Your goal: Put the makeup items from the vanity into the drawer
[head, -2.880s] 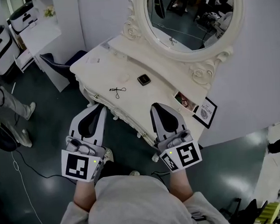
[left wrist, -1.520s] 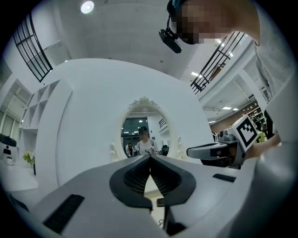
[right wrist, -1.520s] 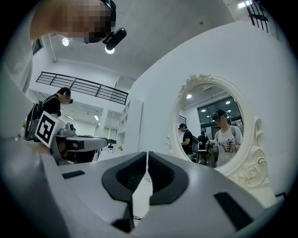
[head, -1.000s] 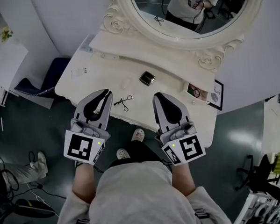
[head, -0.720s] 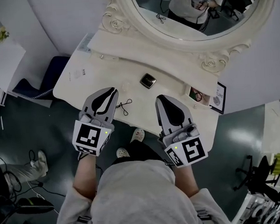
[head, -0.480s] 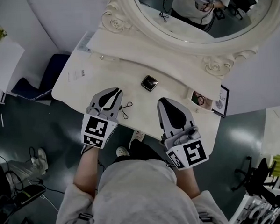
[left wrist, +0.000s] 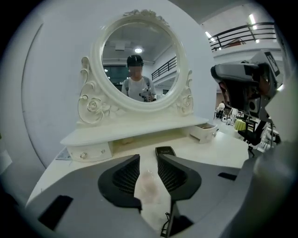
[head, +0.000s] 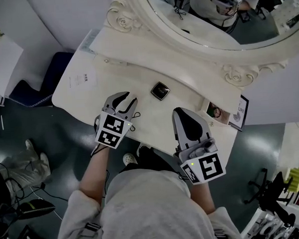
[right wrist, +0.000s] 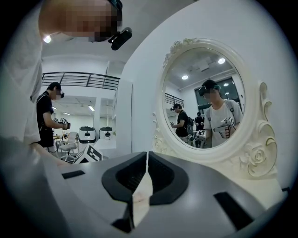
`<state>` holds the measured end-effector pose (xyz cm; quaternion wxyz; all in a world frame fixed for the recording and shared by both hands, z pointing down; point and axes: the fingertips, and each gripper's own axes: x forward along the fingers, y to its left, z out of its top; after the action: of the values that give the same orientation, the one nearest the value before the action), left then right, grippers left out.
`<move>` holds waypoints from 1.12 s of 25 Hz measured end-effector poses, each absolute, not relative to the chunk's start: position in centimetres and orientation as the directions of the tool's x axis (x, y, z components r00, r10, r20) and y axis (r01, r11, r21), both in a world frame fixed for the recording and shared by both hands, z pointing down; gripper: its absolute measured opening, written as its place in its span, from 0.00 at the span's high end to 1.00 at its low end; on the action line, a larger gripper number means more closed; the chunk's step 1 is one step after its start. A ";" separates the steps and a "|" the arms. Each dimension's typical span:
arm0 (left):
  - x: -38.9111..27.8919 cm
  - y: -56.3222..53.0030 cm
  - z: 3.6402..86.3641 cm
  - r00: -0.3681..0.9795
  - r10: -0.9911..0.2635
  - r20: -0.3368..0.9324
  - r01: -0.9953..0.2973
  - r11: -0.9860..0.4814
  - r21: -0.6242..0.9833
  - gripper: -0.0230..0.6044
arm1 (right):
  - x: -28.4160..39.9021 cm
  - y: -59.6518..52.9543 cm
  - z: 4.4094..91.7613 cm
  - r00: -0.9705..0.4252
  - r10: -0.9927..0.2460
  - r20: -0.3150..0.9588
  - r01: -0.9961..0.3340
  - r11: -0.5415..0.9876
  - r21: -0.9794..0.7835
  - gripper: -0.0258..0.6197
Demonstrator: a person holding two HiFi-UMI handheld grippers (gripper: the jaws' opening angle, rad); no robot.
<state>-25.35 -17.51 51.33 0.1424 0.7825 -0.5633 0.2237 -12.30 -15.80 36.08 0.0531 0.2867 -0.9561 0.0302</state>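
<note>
Cream-white vanity table (head: 132, 76), with a carved oval mirror (head: 209, 13) along its far side. Near the middle of the bare top, a dark square compact (head: 160, 90), lid closed.

Just left of it and nearer, the left gripper (head: 130, 99), low over the table, jaws apart and just opened wider, pressing on nothing. Shown only in the left gripper view: a pale, roundish, faintly pink item (left wrist: 149, 183) lying flat on the table between those jaws, too faint to name. Hidden under the gripper in the head view.

Just right of that gripper, a thin black looped cord (head: 135, 114), also caught at the bottom of the left gripper view.

Far right, under the mirror shelf, a small drawer (left wrist: 204, 133), pulled open. Front only in the left gripper view; something patterned inside it in the head view.

Right gripper (head: 181, 112) over the near right edge, well apart from the compact, jaws together, clamped on nothing. Right gripper view: mostly mirror frame, wall and reflected people.
</note>
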 end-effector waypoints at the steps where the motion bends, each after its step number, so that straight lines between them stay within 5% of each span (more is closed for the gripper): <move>1: -25.3 -17.7 51.9 0.263 -0.809 0.527 -0.945 -0.326 -0.030 0.78 | -12.2 -16.1 36.3 -0.829 -0.546 0.122 -0.553 0.833 -0.029 0.92; 20: -25.3 -19.1 59.4 0.193 -0.658 0.728 -0.946 -0.321 -0.040 0.69 | -10.5 -18.3 38.4 -0.806 -0.568 0.168 -0.583 0.811 -0.057 0.92; 28: -25.5 -19.6 59.9 0.195 -0.639 0.744 -0.956 -0.295 -0.002 0.80 | -10.8 -18.4 38.2 -0.810 -0.563 0.165 -0.577 0.815 -0.052 0.92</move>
<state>-25.49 -19.60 59.87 0.2414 0.7345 -0.5426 0.3283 -10.85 -18.37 38.22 0.0711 0.3001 -0.9499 0.0498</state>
